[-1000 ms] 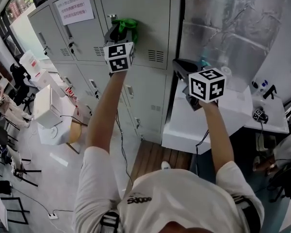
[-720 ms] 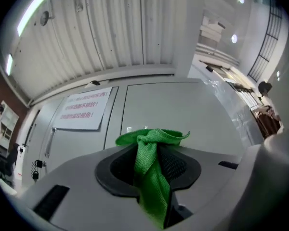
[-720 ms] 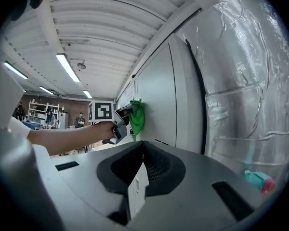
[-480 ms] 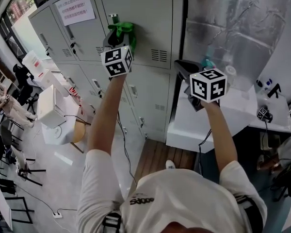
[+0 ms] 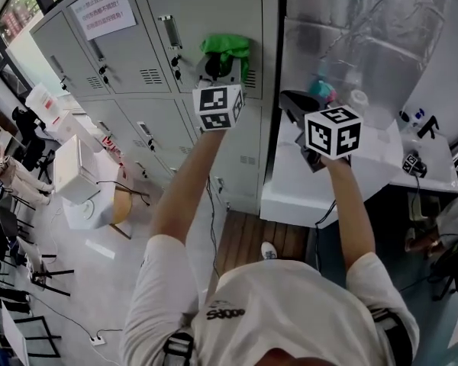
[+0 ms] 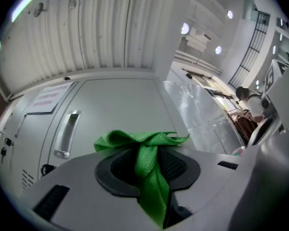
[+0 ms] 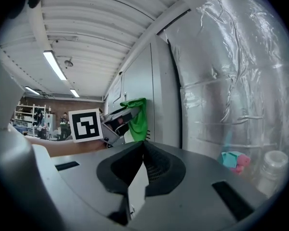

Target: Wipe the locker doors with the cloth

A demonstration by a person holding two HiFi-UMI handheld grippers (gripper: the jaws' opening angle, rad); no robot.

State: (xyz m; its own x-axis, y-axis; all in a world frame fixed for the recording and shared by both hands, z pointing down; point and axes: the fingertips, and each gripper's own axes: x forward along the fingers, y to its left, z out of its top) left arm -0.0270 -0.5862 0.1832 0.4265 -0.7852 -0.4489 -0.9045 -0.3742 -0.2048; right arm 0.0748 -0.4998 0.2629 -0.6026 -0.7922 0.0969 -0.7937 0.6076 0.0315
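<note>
Clamps the left gripper (image 5: 220, 64) on the green cloth (image 5: 227, 48), bunched against the grey locker door (image 5: 206, 6) at top centre, likely for rubbing the metal, and holds the right gripper (image 5: 291, 104), jaws together and empty, aside at centre right, clear of the wiping.

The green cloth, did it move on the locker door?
Yes. The green cloth in the left gripper slid right along the locker door, away from the door handle it was beside.

The cloth (image 5: 227, 48) is bright green — the locker doors (image 5: 214, 6) pale grey. The marker cubes (image 5: 217, 107) are white with black squares; the foil sheeting (image 5: 366, 36) is silver.
</note>
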